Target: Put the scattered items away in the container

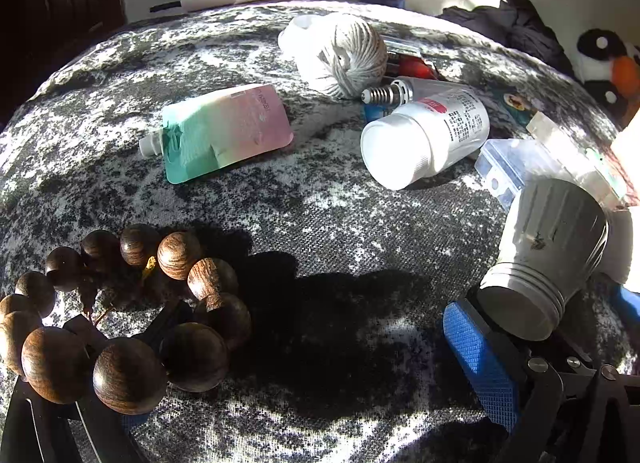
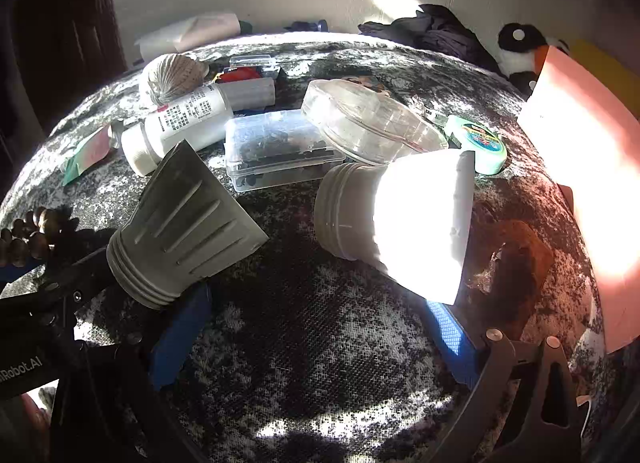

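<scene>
The left gripper (image 1: 288,367) stands spread wide over the mottled grey cloth (image 1: 320,231), with bare cloth in the gap between its blue pads (image 1: 480,367). The wooden bead bracelet (image 1: 120,315) lies over its left finger, and a grey ribbed bulb housing (image 1: 548,255) rests against the tip of its right finger, screw end toward the camera. The right gripper (image 2: 316,327) is likewise spread open; a second, sunlit bulb housing (image 2: 400,219) lies just ahead of its right pad, while the shaded one sits beside its left pad. Beyond them lie a white pill bottle (image 1: 424,139), a spouted pouch (image 1: 224,131), a ball of twine (image 1: 348,59) and a clear box (image 2: 280,147). The pink container (image 2: 588,183) stands at the right edge.
</scene>
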The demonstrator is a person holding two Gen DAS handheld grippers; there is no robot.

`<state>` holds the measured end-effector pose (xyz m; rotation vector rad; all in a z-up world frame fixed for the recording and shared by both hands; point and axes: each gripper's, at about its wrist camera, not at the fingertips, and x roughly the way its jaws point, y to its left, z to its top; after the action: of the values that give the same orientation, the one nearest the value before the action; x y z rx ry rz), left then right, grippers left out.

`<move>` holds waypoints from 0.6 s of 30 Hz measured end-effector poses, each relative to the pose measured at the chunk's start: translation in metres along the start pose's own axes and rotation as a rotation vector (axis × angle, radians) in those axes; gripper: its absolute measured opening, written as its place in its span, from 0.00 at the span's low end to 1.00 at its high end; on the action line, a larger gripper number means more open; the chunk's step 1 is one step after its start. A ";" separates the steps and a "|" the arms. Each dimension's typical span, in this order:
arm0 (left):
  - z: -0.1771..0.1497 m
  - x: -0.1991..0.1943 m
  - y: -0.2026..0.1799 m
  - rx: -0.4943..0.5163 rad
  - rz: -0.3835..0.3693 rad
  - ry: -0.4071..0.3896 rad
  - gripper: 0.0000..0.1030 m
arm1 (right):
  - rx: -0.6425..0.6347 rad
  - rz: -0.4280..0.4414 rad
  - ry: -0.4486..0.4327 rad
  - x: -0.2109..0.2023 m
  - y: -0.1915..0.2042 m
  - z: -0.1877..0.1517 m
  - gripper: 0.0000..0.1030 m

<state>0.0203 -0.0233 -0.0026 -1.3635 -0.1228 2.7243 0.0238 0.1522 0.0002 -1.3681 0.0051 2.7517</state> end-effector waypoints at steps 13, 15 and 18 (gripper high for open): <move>-0.030 -0.022 -0.008 0.053 0.056 0.040 1.00 | -0.011 -0.040 0.011 0.002 0.007 0.006 1.00; -0.038 -0.026 -0.011 0.045 0.067 0.039 1.00 | 0.024 0.005 0.001 0.002 0.000 0.003 1.00; -0.046 -0.033 -0.017 0.053 0.075 0.033 1.00 | 0.035 0.023 0.001 0.003 -0.002 0.003 1.00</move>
<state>0.0774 -0.0087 -0.0017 -1.4252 0.0027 2.7423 0.0195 0.1547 -0.0006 -1.3701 0.0699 2.7557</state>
